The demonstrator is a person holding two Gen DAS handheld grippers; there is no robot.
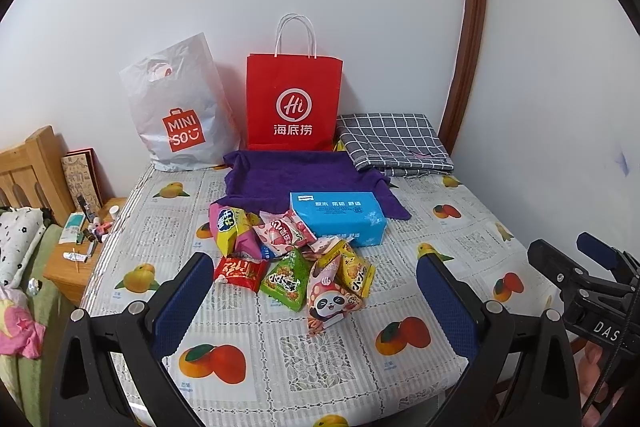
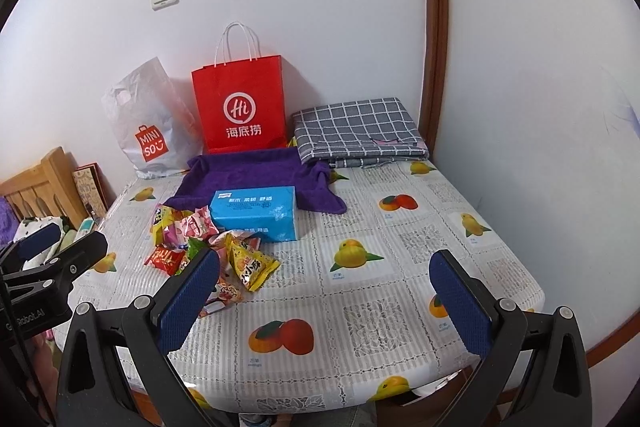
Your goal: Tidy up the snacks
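While both grippers hover over the table (image 1: pixel 460 227), the left gripper (image 1: pixel 314 301) and right gripper (image 2: pixel 324 295) stand fully open and empty. Snacks (image 1: pixel 296 259) lie heaped ahead of the left fingers (image 1: pixel 180 303), touching the tissue box (image 1: pixel 340 219).

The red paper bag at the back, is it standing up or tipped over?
Standing up: the red paper bag stands against the wall, handles pointing up.

Right of the blue tissue box (image 2: pixel 256 213), my worktop (image 2: pixel 400 267) lies bare. Left and in front, snack packets (image 2: pixel 208 247) block passage; behind, purple towel (image 2: pixel 256 175).
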